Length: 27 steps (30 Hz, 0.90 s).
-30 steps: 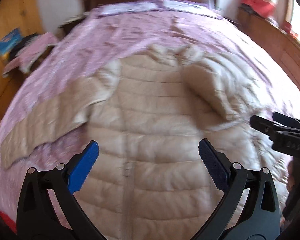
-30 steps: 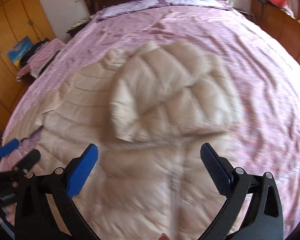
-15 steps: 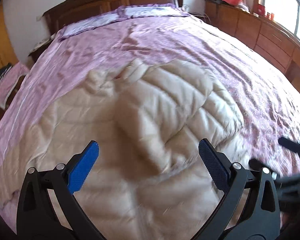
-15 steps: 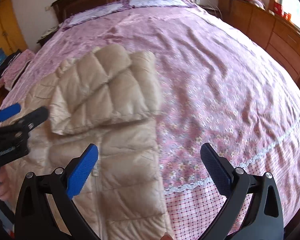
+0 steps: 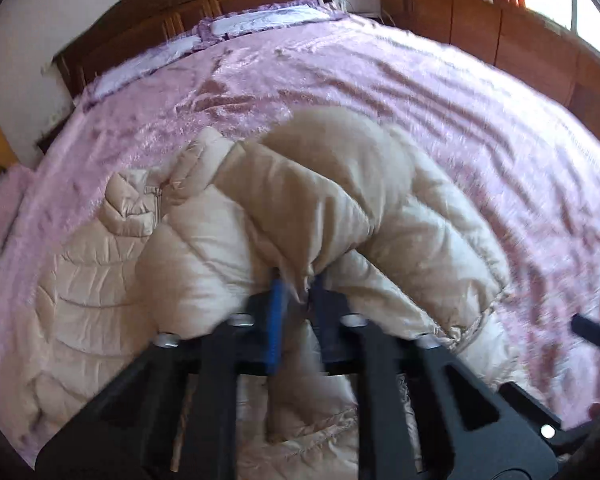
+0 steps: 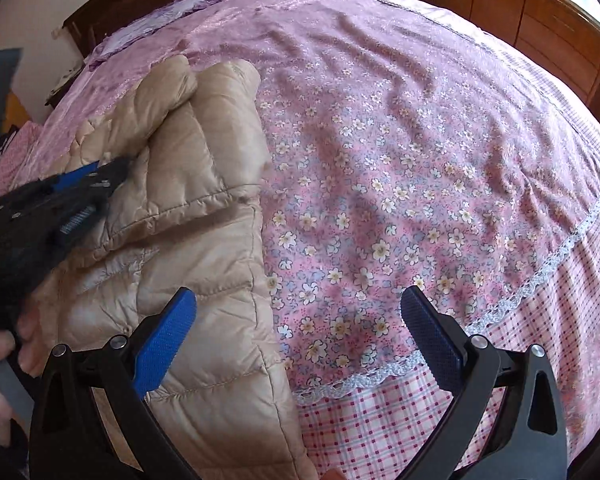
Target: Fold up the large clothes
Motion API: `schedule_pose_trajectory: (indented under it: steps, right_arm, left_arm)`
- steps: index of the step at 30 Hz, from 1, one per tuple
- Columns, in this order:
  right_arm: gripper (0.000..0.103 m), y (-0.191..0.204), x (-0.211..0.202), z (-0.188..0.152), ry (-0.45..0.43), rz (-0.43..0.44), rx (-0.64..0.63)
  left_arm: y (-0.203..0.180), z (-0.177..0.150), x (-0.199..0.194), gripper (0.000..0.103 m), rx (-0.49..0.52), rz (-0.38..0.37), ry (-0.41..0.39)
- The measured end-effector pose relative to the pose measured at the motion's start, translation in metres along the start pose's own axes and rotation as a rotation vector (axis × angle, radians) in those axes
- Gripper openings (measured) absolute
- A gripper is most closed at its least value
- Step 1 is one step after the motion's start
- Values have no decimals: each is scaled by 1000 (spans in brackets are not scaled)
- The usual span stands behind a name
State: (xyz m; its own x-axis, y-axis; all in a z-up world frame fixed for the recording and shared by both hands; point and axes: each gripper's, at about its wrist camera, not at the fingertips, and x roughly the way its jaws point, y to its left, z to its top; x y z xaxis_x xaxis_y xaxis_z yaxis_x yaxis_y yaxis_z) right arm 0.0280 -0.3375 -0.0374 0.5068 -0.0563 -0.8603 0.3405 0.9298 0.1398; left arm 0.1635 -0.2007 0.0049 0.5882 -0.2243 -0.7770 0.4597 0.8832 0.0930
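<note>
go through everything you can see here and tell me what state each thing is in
Beige quilted puffer jacket: lying on the bed, zipped, one sleeve folded across its front.
Left gripper: shut on the folded sleeve.
Right gripper: open, holding nothing.
Pink floral bedspread: spread out, wrinkled.

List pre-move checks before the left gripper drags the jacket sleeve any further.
1. Left gripper shut on the folded sleeve: ok.
2. Right gripper open, holding nothing: ok.
3. Right gripper apart from the beige puffer jacket: not ok, its left finger overlaps the edge.
4. Jacket fully on the floral bedspread: cannot tell, hem out of frame.
5. Zipper closed: cannot tell.
</note>
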Motion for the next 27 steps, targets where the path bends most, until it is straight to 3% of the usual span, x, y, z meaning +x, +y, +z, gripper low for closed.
schedule_pose_trajectory:
  steps: [5,9,17,20,22,24,27]
  right_arm:
    - [98,1,-6,4,-35,0,7]
    - [98,7,-11,7,-56,14,17]
    - [98,35,-20,6,-85,30,-43]
    - [98,44,-18,5,-83,32,-68]
    - [98,48,-16,7,-76,31,-77]
    - [98,50,-13,9,-72,30,-82]
    - [98,51,-11,11,-69,27,-87]
  left_arm:
    - [61,4,-38,5,-166,-17,-87]
    - [113,-10,-53,5,-281,3,-97]
    - [178,-61,-38,5,-425,36,-25]
    - [187,-77,-25,12,-442,37,14]
    - [192,-87,-23,33,-443,66,25]
    - [199,-97,-26,73,-468,97,19]
    - [210,-108,-38,86,-493,106,-9]
